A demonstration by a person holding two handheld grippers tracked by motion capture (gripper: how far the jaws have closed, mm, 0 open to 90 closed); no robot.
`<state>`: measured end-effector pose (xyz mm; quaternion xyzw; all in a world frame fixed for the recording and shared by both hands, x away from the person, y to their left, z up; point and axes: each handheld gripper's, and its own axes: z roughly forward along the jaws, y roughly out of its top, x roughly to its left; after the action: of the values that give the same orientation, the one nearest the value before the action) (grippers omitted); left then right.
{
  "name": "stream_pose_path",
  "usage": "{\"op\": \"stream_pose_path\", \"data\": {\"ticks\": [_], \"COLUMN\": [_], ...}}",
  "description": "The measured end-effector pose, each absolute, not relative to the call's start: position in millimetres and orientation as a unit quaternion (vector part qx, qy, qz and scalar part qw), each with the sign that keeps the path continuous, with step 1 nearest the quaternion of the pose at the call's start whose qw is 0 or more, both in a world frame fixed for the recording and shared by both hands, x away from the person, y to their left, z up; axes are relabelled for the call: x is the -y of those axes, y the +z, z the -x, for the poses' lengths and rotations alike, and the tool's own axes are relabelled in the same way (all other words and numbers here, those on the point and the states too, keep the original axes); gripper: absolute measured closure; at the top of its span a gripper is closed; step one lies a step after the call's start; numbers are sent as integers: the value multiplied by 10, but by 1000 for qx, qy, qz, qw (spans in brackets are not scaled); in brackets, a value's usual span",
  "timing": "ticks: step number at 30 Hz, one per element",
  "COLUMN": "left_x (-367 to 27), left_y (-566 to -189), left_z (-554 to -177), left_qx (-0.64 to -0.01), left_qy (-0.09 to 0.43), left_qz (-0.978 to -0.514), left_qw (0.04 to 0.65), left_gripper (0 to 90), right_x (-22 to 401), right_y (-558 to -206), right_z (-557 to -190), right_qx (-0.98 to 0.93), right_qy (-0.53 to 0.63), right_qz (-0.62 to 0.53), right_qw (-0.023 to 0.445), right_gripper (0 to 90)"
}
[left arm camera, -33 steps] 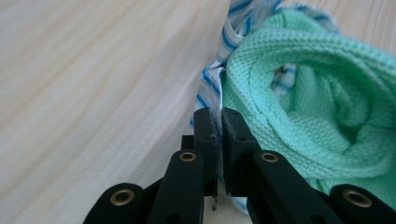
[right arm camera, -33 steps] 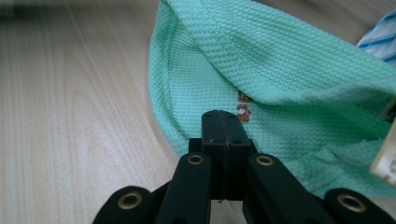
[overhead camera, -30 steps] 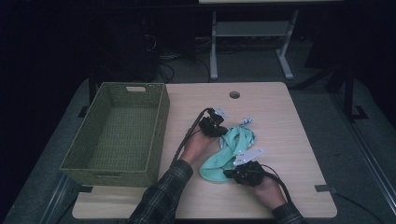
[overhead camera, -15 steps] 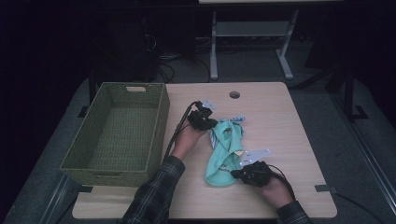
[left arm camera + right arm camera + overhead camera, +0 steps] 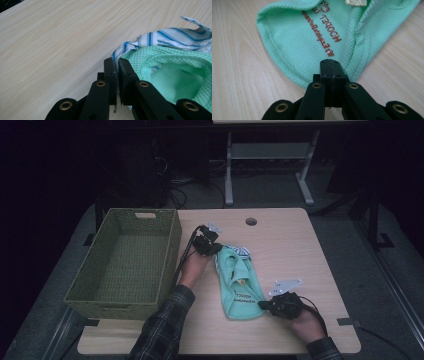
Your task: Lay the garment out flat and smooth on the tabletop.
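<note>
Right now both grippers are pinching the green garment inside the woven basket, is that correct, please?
Not quite: the green garment lies on the table, beside the woven basket, as the high view shows. The left gripper and right gripper are pinching it.

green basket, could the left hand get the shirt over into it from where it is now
Probably yes: the left gripper is shut on the green shirt close beside the green basket, whose top is open. The right gripper pinches the other end.
</note>
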<state>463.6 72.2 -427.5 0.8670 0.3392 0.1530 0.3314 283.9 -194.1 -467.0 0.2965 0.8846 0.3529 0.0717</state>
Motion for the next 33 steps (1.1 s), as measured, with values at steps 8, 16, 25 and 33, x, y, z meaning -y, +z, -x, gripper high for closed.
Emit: {"op": "stream_pose_path", "data": {"ticks": [8, 16, 25, 33], "left_x": [-664, -668, -758, -765], "left_y": [-4236, -4179, -4281, -4425], "left_z": [-4539, -4152, -3634, -3288], "left_qx": [-335, -304, -287, -273], "left_qy": [135, 97, 65, 41], "left_qz": [-865, -878, -881, -894], "left_qw": [349, 357, 370, 353], "left_gripper": [698, 674, 716, 594], "right_x": [1946, 1937, 1993, 2052], "right_y": [-4671, -4654, -4551, -4546], "right_z": [-2849, -2851, -2905, -3007], "right_qx": [-884, -879, -865, -858], "right_qy": [353, 363, 383, 378], "right_qz": [-297, -302, -313, -331], "right_qw": [74, 72, 91, 105], "right_gripper": [899, 879, 845, 801]}}
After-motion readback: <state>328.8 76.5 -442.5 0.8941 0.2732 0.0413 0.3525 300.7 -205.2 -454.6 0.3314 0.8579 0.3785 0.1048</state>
